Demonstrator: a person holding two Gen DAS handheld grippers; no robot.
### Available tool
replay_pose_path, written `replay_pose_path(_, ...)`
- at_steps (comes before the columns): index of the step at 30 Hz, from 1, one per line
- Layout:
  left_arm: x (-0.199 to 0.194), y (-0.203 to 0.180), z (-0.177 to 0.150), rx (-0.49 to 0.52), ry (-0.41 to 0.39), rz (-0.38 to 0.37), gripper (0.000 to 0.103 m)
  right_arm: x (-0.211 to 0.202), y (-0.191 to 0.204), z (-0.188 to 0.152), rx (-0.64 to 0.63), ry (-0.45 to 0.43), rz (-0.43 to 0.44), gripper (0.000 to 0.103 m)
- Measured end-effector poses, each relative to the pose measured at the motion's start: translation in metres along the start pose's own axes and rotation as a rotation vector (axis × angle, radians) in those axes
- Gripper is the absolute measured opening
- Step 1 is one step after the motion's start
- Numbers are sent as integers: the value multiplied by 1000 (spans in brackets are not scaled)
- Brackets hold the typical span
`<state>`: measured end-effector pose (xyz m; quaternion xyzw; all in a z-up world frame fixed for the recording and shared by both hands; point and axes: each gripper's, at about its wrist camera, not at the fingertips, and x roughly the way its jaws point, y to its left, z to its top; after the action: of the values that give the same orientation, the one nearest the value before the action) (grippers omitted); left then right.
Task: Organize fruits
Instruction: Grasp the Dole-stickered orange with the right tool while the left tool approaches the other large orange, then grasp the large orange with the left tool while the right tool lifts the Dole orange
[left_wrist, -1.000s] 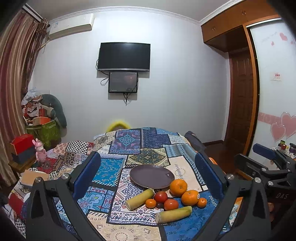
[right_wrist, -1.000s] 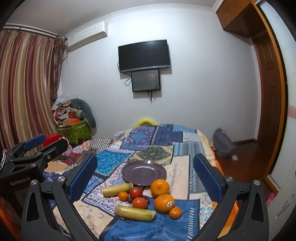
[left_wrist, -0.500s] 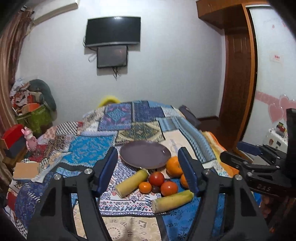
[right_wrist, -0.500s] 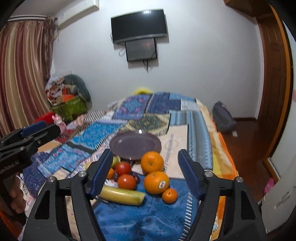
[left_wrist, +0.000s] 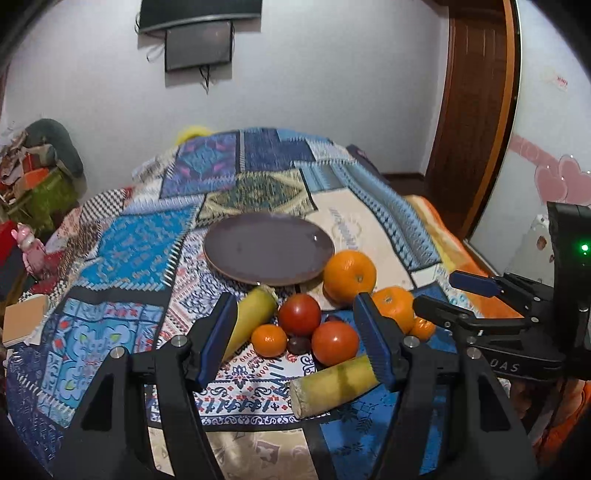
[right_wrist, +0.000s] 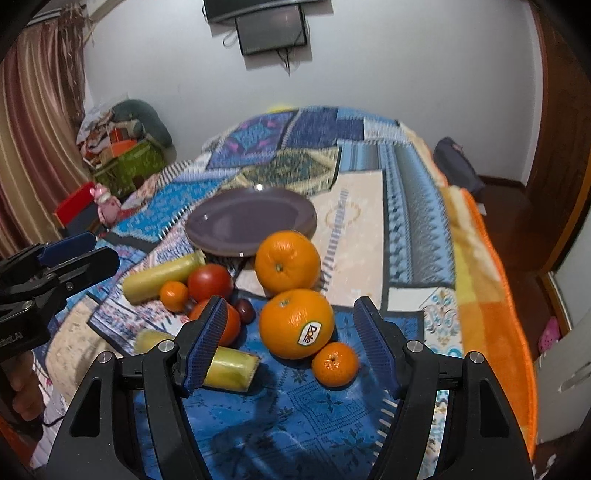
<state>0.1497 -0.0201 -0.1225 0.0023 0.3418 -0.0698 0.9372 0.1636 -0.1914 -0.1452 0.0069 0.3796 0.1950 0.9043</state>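
while spread, both tongs (left_wrist: 295, 339) seemingly unobstructed

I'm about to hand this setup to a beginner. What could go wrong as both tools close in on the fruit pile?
1. The fruit is packed tight: the right tool aiming at the Dole orange may nudge the mandarin touching it.
2. Round fruit on the soft quilt might roll off.
3. The left tool works close beside the right; they could collide.
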Motion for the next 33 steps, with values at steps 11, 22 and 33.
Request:
replay_pose_path(11,51,3,5,-3,110,-53,65,45,-11,-1,-17,137,34,68)
replay_pose_path(22,76,-3,6,13,169,-70,65,56,-17,-5,-20,188,71,62)
replay_pose_path(33,99,-20,24,22,210,-99,65,23,-40,16,5,90,50,62)
